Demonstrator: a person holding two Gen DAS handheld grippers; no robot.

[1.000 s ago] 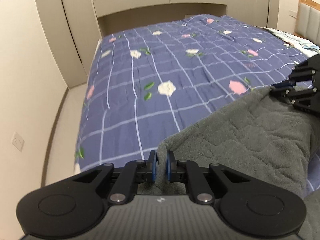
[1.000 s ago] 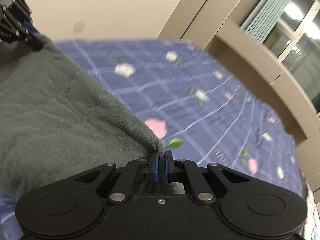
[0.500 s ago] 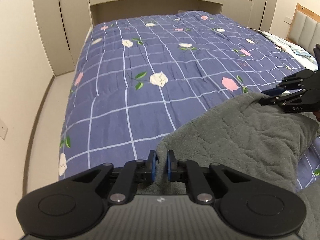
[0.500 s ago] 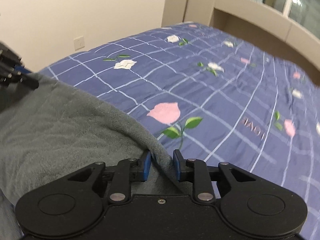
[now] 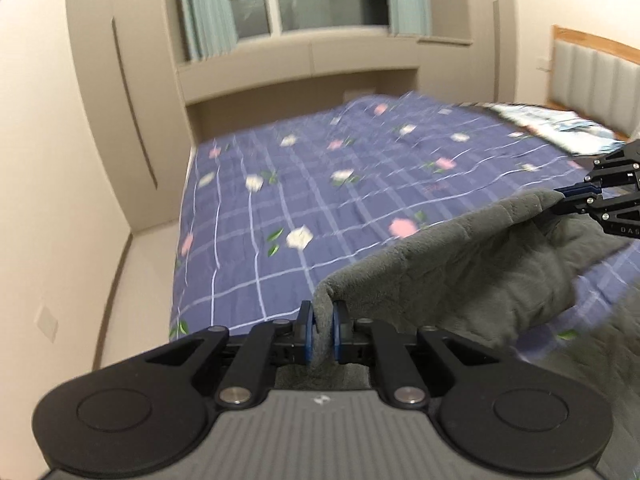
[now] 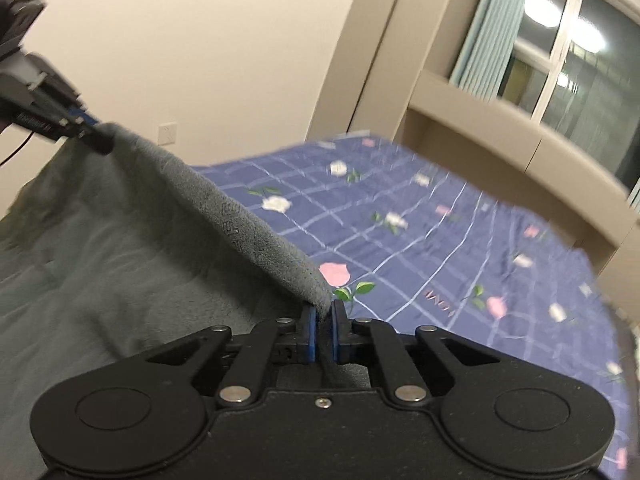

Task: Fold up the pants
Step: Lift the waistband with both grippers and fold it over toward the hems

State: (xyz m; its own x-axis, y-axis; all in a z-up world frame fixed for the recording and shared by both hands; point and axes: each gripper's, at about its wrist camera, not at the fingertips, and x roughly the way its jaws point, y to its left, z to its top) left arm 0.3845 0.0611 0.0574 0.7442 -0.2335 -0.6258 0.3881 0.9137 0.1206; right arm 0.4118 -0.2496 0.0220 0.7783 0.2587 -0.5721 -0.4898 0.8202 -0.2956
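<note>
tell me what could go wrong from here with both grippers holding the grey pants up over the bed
1. The left gripper and the right gripper each pinch only the edge of the thick grey pants; a sharp tug could pull a corner free.
2. The cloth sags between the grips, so it may land bunched on the blue floral bedspread, spoiling the fold.
3. Both views are motion-blurred; fast swinging could misalign the edges.

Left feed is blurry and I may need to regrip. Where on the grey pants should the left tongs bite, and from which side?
Grip the corner of the raised top edge of the grey pants, coming from the near side along the edge. That edge runs taut between the left tongs and right tongs, each shut on an end, with the thick hem giving a firm bite.
</note>
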